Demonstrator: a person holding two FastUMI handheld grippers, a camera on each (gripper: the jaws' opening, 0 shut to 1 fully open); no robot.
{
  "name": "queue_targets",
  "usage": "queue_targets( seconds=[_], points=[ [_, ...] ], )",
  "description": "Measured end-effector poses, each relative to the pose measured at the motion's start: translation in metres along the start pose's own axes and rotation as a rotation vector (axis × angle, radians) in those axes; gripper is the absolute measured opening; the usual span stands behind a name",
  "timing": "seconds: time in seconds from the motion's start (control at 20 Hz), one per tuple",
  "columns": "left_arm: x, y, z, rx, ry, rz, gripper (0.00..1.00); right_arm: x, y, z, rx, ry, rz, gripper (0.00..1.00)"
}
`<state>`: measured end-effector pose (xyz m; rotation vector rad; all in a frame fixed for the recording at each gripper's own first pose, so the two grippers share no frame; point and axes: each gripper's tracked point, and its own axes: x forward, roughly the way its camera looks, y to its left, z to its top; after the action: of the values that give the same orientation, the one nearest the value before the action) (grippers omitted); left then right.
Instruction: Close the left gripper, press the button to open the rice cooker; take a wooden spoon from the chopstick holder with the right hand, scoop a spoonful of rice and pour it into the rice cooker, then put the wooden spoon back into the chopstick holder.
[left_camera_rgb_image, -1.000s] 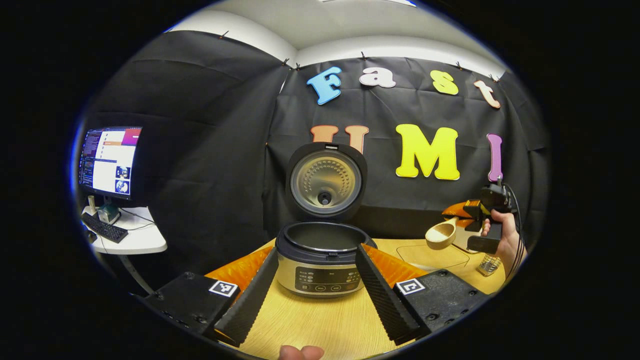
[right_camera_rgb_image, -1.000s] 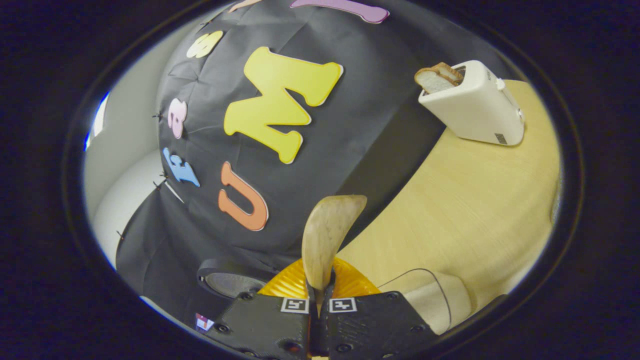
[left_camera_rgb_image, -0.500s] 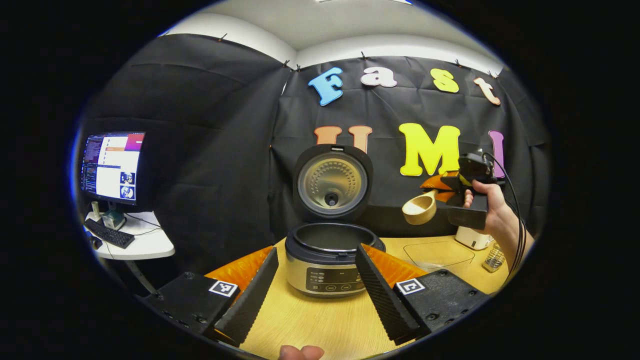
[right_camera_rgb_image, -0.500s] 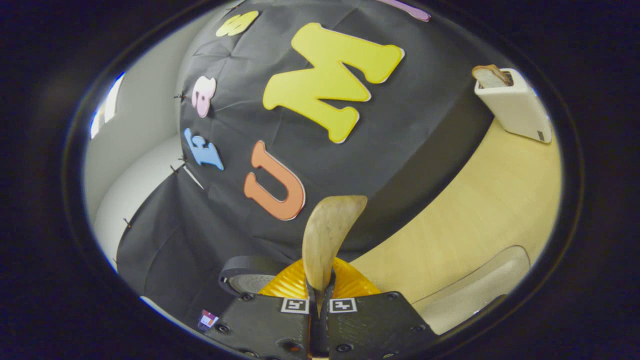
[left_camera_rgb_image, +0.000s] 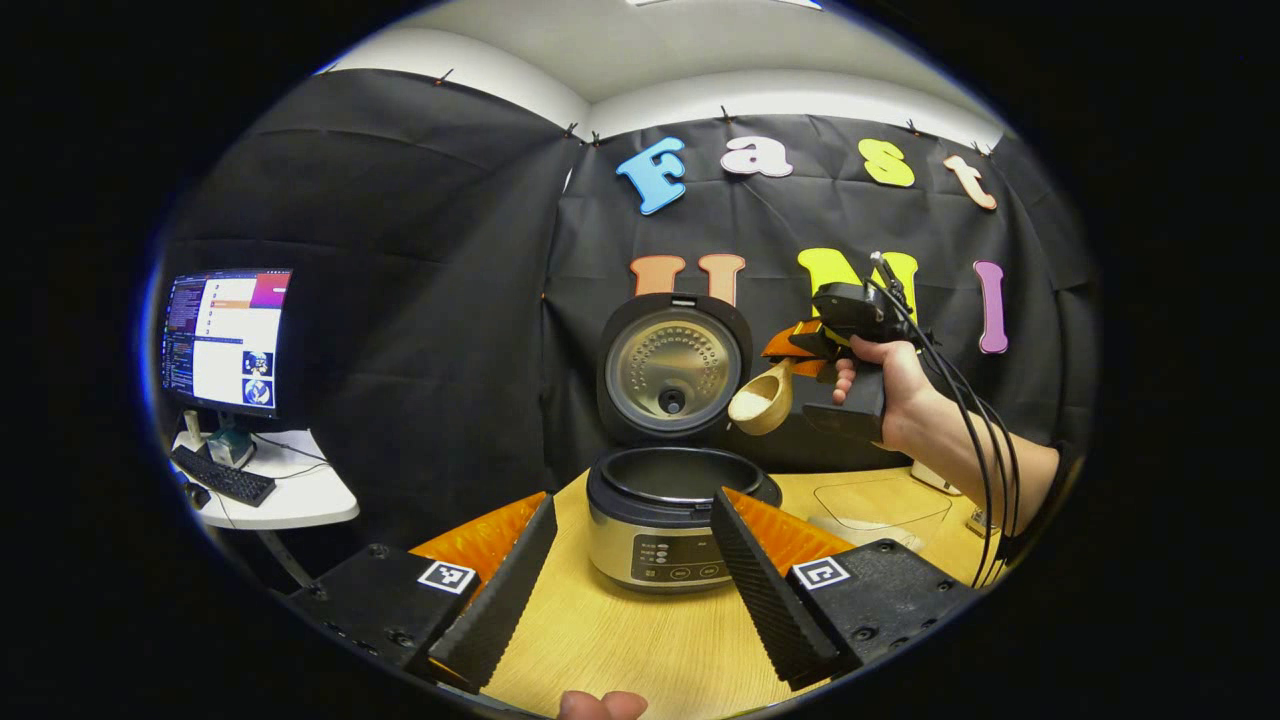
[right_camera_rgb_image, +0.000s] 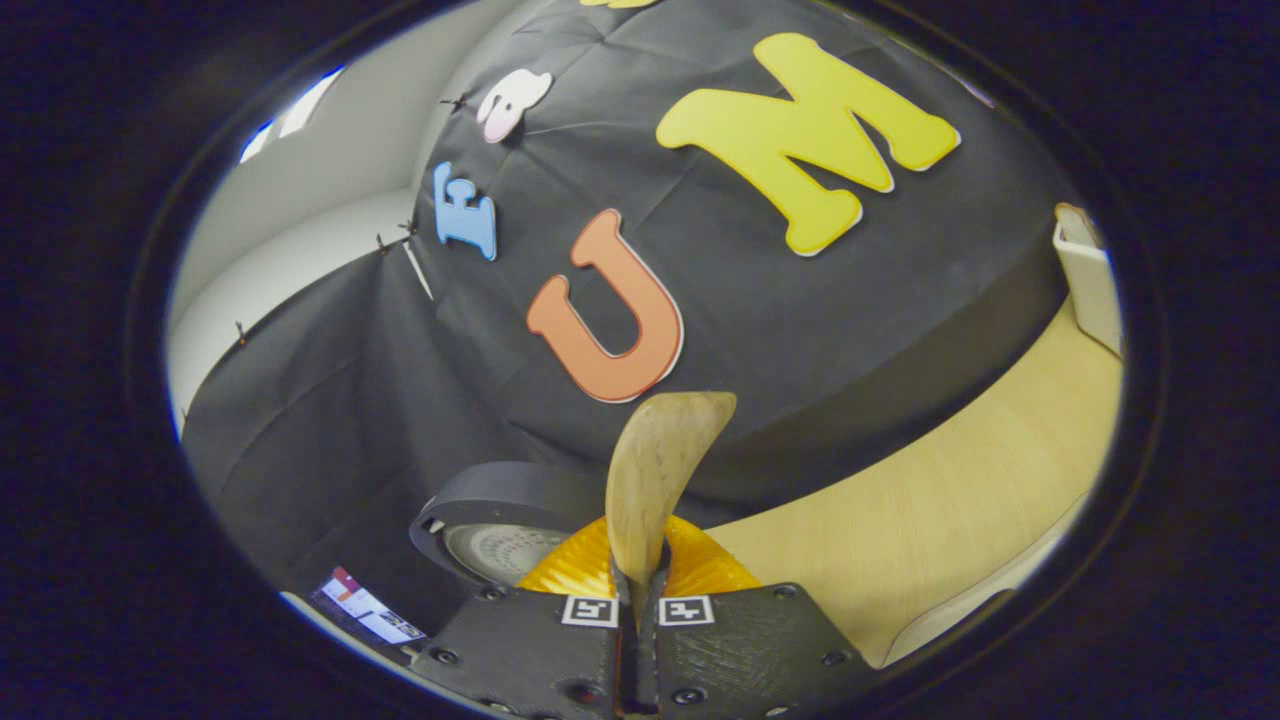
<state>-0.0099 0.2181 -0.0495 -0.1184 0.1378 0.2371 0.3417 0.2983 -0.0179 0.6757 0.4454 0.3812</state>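
Black cloth backs the wooden surface (left_camera_rgb_image: 640, 640), a monitor (left_camera_rgb_image: 225, 335) off at far left. The left claw (left_camera_rgb_image: 625, 585) hangs wide open, empty, before the rice cooker (left_camera_rgb_image: 665, 520), lid (left_camera_rgb_image: 675, 365) up. The right claw (right_camera_rgb_image: 640, 600) is clamped on the wooden spoon (left_camera_rgb_image: 762, 405), whose bowl is poised beside the lid (contents unclear). Tipping early or grazing the lid could scatter rice outside the pot.
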Motion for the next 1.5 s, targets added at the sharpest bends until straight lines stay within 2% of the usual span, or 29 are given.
queue_targets(
  seconds=[0.25,0.6,0.85,1.05,1.3,1.5],
  points=[
    [-0.001,0.011,-0.002,0.003,0.008,0.031,0.99,0.007,0.013,-0.012,-0.106,-0.006,-0.009,0.0],
    [-0.004,0.012,0.002,0.0,-0.006,0.029,0.99,0.007,0.028,-0.017,-0.228,-0.034,-0.009,0.0],
    [-0.003,0.017,0.0,-0.001,-0.003,0.04,0.99,0.005,0.051,-0.022,-0.421,-0.079,-0.001,0.0],
    [-0.005,0.019,0.001,-0.001,-0.005,0.044,0.99,0.005,0.064,-0.026,-0.496,-0.101,0.005,0.0],
    [-0.007,0.022,0.004,-0.008,-0.013,0.052,0.99,0.006,0.078,-0.038,-0.647,-0.109,0.003,0.0],
    [-0.009,0.027,0.007,-0.01,-0.021,0.057,0.99,0.006,0.089,-0.041,-0.815,-0.142,-0.016,0.02]
  ],
)
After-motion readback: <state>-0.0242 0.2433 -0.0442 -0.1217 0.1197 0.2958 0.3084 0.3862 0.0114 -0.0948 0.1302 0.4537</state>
